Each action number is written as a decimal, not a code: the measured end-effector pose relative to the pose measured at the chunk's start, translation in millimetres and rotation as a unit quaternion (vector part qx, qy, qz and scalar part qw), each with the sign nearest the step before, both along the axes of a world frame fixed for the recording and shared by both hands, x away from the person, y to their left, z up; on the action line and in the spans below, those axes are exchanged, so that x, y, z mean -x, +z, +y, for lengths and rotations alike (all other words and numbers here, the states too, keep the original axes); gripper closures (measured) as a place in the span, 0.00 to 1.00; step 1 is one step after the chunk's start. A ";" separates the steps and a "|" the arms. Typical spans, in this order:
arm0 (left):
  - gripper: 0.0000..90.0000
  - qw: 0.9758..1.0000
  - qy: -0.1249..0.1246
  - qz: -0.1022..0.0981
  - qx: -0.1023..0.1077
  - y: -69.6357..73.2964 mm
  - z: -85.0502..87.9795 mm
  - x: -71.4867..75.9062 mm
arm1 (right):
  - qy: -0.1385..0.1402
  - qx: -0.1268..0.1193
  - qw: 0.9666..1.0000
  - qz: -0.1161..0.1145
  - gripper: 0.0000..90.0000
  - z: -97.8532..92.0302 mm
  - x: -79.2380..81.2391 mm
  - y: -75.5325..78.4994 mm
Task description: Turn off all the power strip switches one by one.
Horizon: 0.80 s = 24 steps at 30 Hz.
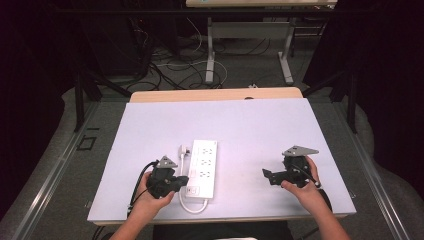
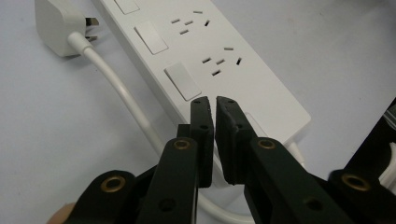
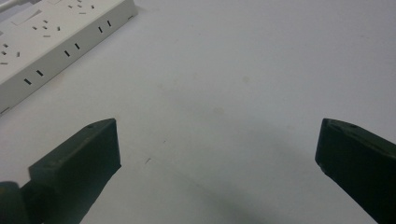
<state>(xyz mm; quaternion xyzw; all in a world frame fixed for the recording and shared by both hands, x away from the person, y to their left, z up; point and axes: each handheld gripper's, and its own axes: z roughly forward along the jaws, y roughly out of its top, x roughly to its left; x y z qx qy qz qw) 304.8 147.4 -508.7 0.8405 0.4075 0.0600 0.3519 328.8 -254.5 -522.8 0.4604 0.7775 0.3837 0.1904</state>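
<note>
A white power strip (image 1: 204, 167) lies on the white table cover, its sockets and rocker switches facing up (image 2: 219, 56). Its white plug (image 2: 58, 23) rests beside it, and the cable (image 2: 116, 88) loops round the near end. My left gripper (image 1: 184, 181) sits at the strip's near left corner, its jaws shut with nothing between them (image 2: 215, 105), tips just over the strip by the nearest switch (image 2: 183, 81). My right gripper (image 1: 268, 175) hovers over bare cover to the right of the strip, jaws wide open (image 3: 217, 135) and empty. The strip's long side (image 3: 46, 42) shows at the upper left of the right gripper view.
The white cover (image 1: 250, 125) spans a wooden table whose far edge (image 1: 215, 95) shows. Beyond it the floor holds tangled cables (image 1: 170, 65) and the legs of another table (image 1: 210, 55). Dark curtains flank both sides.
</note>
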 end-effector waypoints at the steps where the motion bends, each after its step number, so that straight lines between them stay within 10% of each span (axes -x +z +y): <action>1: 0.97 1.000 0.002 0.002 0.002 -0.3 -0.6 0.4 | -0.001 0.001 1.000 -0.002 0.00 0.1 -0.2 -0.4; 24: 1.00 0.999 -0.029 0.015 -0.011 -6.4 -15.5 3.3 | 0.008 0.033 0.999 -0.007 0.00 6.0 2.0 -3.4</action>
